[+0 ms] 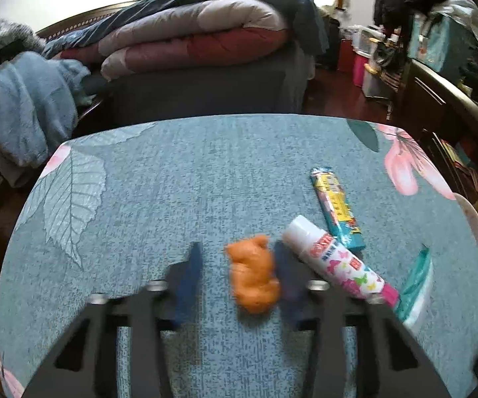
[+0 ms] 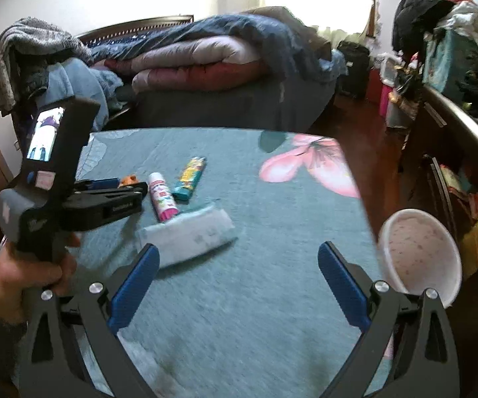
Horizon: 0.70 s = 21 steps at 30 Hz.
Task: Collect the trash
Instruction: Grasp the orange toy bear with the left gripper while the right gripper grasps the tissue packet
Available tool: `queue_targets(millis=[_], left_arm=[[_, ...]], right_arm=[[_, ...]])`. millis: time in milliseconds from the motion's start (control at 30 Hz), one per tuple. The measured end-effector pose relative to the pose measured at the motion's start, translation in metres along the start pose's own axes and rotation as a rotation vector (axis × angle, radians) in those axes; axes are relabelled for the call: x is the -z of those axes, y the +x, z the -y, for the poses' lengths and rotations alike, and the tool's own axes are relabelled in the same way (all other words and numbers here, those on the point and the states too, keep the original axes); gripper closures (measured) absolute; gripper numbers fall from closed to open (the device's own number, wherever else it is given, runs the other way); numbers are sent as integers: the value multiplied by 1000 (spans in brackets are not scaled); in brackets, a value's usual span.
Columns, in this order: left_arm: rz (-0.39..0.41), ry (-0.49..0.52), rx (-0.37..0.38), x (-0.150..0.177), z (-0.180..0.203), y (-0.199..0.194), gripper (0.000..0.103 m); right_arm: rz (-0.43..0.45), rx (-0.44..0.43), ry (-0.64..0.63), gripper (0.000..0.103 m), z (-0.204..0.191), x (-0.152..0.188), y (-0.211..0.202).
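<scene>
An orange crumpled wad [image 1: 254, 277] lies on the teal floral tablecloth [image 1: 179, 179], between the blue fingers of my left gripper [image 1: 239, 255], which is open around it; blur hides whether the right finger touches. A white and pink tube [image 1: 338, 262] lies just right of it, then a teal and yellow wrapper [image 1: 335, 210] and a white and teal packet [image 1: 416, 285]. In the right wrist view my right gripper [image 2: 239, 248] is open and empty above the cloth, near the packet [image 2: 189, 235], tube [image 2: 161, 200] and wrapper [image 2: 191, 177]. The left gripper [image 2: 129, 185] shows at left there.
A white cup [image 2: 420, 253] stands at the table's right edge, beside my right gripper's right finger. Behind the table is a bed with folded quilts [image 1: 199, 39]. Cluttered furniture [image 2: 454, 106] lines the right side. The person's hand [image 2: 30, 272] holds the left gripper's handle.
</scene>
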<state>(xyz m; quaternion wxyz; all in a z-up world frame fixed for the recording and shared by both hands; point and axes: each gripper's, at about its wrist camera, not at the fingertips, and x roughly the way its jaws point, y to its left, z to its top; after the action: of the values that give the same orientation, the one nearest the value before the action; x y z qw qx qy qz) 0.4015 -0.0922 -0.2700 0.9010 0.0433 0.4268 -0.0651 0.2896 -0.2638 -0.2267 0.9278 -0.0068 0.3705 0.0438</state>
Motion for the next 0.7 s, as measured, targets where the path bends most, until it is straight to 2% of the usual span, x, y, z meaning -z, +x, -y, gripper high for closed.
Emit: queue_targets(millis=[200,433,600,700], left_arm=[[5,13,17,8,-9,-10,81],[13,-40,56,12,-38,-32,81],[23,-50,68,15,-49,-43,81],[31,-57,69,15,-55,-47,81]], right_arm=[[-86,-65,-21,4,-24,-9,34],[-166,-155,124,4,-34,-9,51],[-209,-186,209,3,-43,-11,65],[-197,-177,248,3,-44,-15,68]])
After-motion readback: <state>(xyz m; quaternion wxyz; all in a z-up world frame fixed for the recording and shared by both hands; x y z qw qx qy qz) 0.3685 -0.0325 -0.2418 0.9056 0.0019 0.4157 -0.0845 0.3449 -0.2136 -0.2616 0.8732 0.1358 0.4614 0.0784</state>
